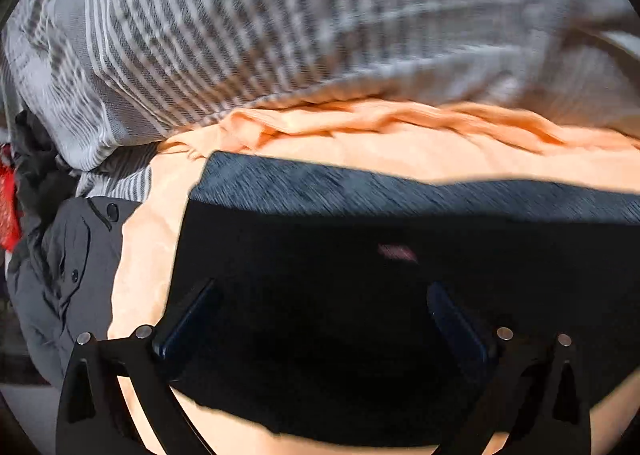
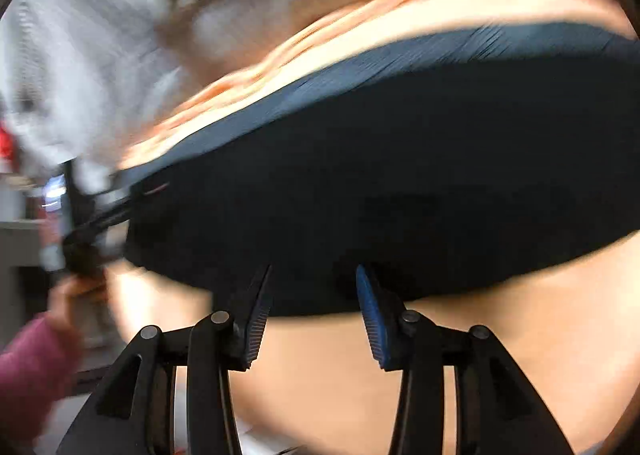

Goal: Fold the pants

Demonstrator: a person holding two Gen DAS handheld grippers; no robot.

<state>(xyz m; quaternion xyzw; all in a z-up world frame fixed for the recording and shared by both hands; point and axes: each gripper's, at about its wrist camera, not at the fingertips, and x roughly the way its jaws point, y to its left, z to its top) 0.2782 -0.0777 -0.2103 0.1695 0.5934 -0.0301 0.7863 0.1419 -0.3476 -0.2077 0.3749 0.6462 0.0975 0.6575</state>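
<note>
Dark navy pants (image 1: 340, 275) lie flat on an orange sheet (image 1: 400, 143); they also fill the middle of the blurred right wrist view (image 2: 380, 183). My left gripper (image 1: 324, 295) is open, its two fingers spread wide over the dark cloth with nothing between them. My right gripper (image 2: 314, 279) is open, its blue-padded fingertips (image 2: 372, 307) at the near edge of the pants, holding nothing. The other gripper and the hand holding it (image 2: 76, 255) show at the left of the right wrist view.
A grey and white striped blanket (image 1: 240, 35) is heaped behind the orange sheet. A grey garment with snap buttons (image 1: 68, 267) lies at the left, with dark and red cloth (image 1: 8, 211) beyond it. Bare orange sheet (image 2: 520, 335) lies in front of the pants.
</note>
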